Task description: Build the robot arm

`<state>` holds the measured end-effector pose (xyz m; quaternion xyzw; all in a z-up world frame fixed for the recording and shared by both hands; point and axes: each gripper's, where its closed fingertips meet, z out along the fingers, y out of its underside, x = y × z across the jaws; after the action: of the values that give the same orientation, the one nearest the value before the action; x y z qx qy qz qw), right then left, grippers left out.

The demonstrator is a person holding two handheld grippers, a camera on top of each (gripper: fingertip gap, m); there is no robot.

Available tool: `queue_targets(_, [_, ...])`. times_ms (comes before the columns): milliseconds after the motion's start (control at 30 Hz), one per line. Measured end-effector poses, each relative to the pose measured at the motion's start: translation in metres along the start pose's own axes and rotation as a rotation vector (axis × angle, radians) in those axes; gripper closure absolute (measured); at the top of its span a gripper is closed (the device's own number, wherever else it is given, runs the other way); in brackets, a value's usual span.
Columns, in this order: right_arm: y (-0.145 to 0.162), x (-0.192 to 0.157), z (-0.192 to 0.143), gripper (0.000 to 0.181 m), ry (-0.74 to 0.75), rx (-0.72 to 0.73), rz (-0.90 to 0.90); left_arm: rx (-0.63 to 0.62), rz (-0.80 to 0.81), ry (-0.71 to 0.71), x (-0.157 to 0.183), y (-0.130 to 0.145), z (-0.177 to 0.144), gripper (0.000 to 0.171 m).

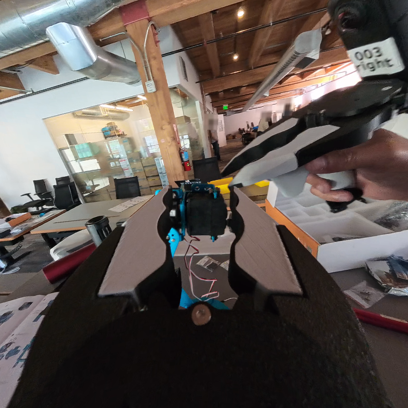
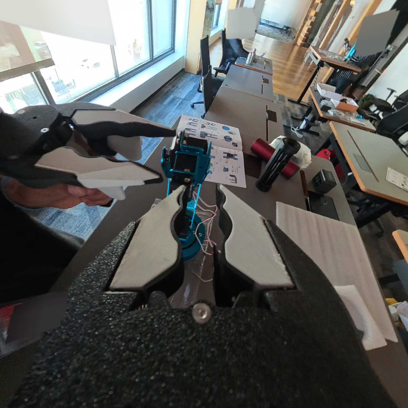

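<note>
Open office, dark desk (image 2: 247, 198) with booklet (image 2: 223, 154) and red cylinder (image 2: 276, 159). Left gripper (image 1: 199, 213) clamped on black servo (image 1: 205, 215) atop blue bracket assembly (image 2: 185, 163), which stands on the desk. Right gripper (image 2: 199, 187) open, empty, its left fingertip (image 2: 176, 194) touching the assembly's struts.

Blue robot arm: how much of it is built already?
Built so far: a round blue base, thin blue struts and a black motor in a bracket on top. In hand: the left tool grips the motor head, and the right tool is open beside the struts. It probably isn't finished: red-and-white wires hang loose, small parts bags lie on the table, and the booklet lies open.
</note>
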<state>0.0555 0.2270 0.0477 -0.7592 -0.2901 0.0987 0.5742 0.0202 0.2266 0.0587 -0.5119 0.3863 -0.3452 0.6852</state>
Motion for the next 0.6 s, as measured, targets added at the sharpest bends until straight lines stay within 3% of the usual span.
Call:
queue_targets(167, [0.004,0.004,0.009,0.155,-0.094,0.051,0.011,0.013,0.0,0.03,0.015,-0.01,-0.004,0.125])
queue_targets(400, [-0.006,0.002,-0.002,0.156,-0.109,0.134,0.019,-0.099,0.043,0.019,0.017,0.011,0.002,0.136])
queue_targets(500, [-0.02,-0.002,-0.007,0.151,-0.17,0.051,0.012,-0.085,0.061,-0.072,0.011,0.007,0.005,0.136])
queue_targets(600, [-0.023,0.003,-0.002,0.138,-0.179,-0.102,-0.018,-0.086,0.07,-0.141,0.007,0.007,0.012,0.123])
